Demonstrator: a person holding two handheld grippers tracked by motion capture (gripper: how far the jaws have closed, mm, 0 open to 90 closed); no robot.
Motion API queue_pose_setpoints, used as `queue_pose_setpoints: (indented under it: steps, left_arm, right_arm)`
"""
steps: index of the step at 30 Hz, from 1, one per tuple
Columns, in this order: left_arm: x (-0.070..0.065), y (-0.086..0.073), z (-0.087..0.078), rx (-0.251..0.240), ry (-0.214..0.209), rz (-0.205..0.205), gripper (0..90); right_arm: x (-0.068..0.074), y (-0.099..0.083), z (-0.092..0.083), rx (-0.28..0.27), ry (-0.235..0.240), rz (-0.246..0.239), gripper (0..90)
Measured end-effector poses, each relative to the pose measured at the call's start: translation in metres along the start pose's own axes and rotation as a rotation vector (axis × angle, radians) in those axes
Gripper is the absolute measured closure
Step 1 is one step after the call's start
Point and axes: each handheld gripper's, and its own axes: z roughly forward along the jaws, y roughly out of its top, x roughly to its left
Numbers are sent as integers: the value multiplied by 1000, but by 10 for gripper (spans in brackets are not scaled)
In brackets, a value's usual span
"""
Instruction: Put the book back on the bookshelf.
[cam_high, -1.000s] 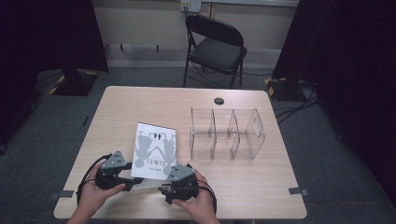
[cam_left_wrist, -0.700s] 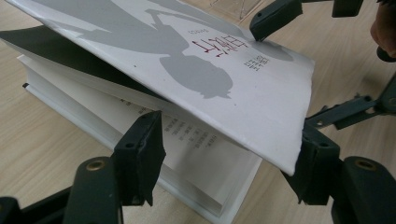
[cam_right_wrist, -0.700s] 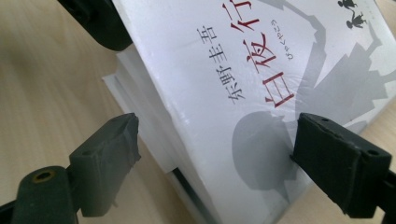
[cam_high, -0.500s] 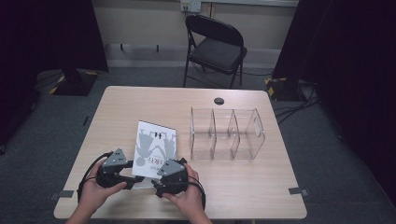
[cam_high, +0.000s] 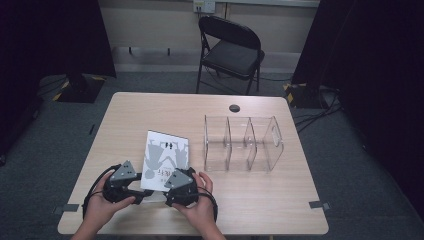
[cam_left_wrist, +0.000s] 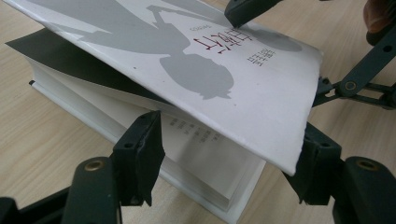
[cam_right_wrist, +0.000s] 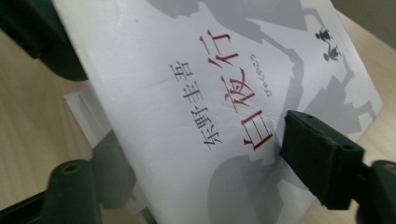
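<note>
Book (cam_high: 165, 160) lies near-left on surface (cam_high: 260, 200). Left gripper (cam_left_wrist: 224, 163): fingers half-wide, straddling the lifted cover's corner to prop it. Right gripper (cam_right_wrist: 196, 186) just closing on the cover's near edge, likely for opening.

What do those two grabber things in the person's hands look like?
Each hand holds a chunky black tool. The left gripper and right gripper both carry a grey three-cornered plate on top and trail a black cable that loops behind. Up close, the jaws are matt black blocks on thin black bars, joined with small brass-coloured rivets. No sleeves show on the forearms.
</note>
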Motion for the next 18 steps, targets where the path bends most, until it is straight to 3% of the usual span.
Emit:
queue_pose_setpoints:
  steps: [2, 8, 12, 18]
  left_arm:
    - [0, -3, 2, 6, 8, 6, 357]
    - [8, -11, 0, 25, -17, 22, 315]
    - [15, -20, -2, 77, -17, 48, 307]
    - [24, -24, -8, 69, 0, 3, 269]
  right_arm:
    - [4, 2, 0, 11, -10, -67, 315]
    - [7, 6, -3, 16, -38, -120, 417]
    - [6, 11, -9, 28, -41, -118, 471]
    - [4, 14, -13, 38, -41, -129, 503]
